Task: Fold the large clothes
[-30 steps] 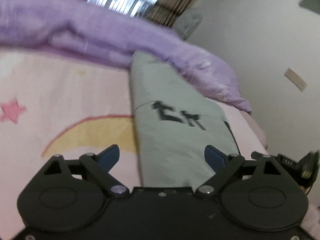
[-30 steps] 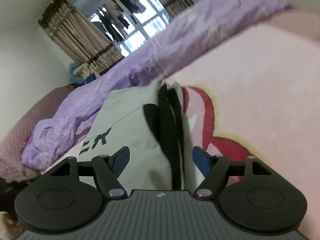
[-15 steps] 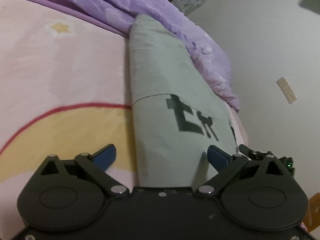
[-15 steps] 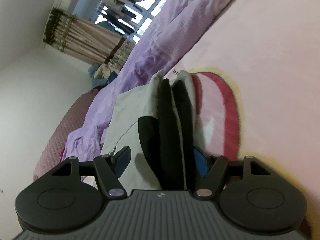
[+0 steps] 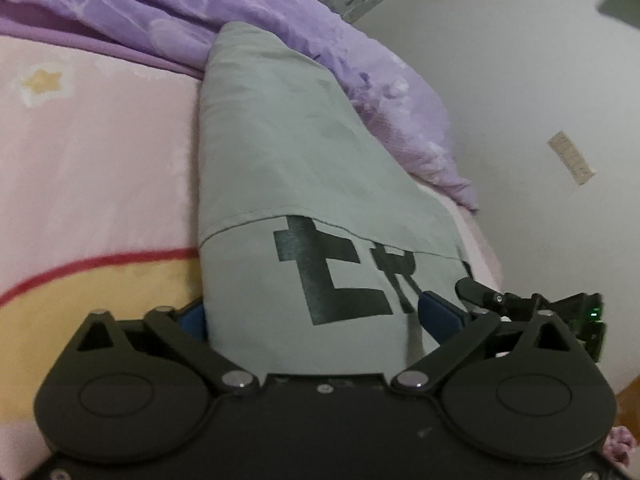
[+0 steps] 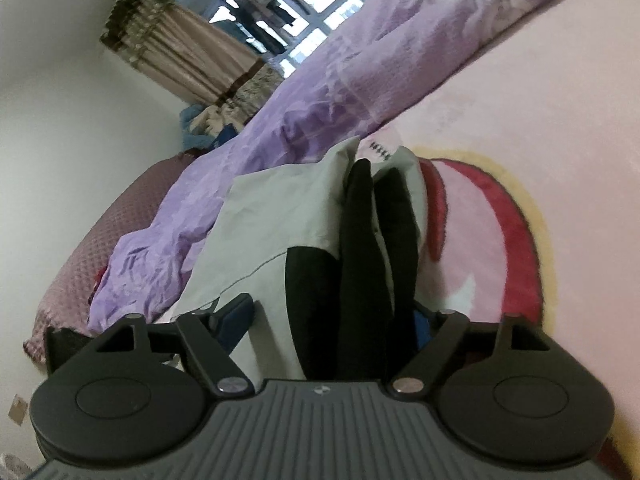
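Since the earlier frames both grippers have closed in on the near end of the folded grey garment (image 5: 288,152), which now fills more of each view. At the left gripper (image 5: 316,312) the jaws are closing from a wide setting, with the printed end of the garment between them. Its left finger is partly hidden behind the cloth edge; its right finger (image 5: 440,312) lies on top of the fabric beside the black lettering (image 5: 344,276). I cannot tell whether the pads are pressing on the cloth.

At the right gripper (image 6: 332,320) the jaws stand wide apart, with the garment's black trim (image 6: 360,260) bunched between them. Its left finger (image 6: 236,316) is against the grey panel, and its right finger is largely covered by the dark fabric. No firm grip can be confirmed there.

The garment, seen also from the right wrist (image 6: 280,208), lies folded into a long narrow strip on the pink bedspread (image 5: 100,160), running away from both grippers. Its far end touches the rumpled purple duvet (image 5: 200,12). A red and yellow printed motif (image 6: 516,240) on the bedspread lies beside the garment. A curtained window (image 6: 280,20) is beyond the bed.
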The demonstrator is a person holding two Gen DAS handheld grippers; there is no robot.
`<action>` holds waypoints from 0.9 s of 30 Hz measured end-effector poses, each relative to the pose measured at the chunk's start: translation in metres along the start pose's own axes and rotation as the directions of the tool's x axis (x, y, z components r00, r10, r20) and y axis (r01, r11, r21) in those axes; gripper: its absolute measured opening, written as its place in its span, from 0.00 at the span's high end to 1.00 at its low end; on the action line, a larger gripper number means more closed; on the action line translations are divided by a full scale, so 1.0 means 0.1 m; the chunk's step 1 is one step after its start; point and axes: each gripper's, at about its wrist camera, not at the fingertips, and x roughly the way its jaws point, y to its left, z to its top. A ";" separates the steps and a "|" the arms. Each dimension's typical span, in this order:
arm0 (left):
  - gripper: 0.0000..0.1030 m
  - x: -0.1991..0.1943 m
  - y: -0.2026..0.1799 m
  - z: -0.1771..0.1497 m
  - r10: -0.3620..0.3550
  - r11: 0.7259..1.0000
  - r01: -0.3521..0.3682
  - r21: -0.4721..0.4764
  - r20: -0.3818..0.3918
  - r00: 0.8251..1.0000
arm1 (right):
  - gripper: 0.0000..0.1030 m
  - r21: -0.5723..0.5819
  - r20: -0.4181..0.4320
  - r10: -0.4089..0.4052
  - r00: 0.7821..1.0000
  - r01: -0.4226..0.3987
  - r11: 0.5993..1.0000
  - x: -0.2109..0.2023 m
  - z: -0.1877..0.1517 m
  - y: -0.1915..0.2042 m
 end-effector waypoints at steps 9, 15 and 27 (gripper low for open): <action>0.57 -0.39 -0.29 0.07 0.078 0.991 -0.083 0.102 0.054 0.995 | 0.73 -0.033 0.039 0.037 0.999 -0.036 0.999 -0.15 0.01 0.46; 0.57 -1.16 -0.22 0.20 0.107 0.980 -0.130 0.150 0.156 0.982 | 0.74 -0.101 0.037 0.140 0.989 -0.136 0.986 -0.06 0.02 1.08; 0.50 -1.51 1.06 0.12 0.193 0.980 -0.196 0.021 0.117 0.974 | 0.73 -0.160 -0.072 0.060 0.996 -0.071 0.985 1.04 -0.30 1.51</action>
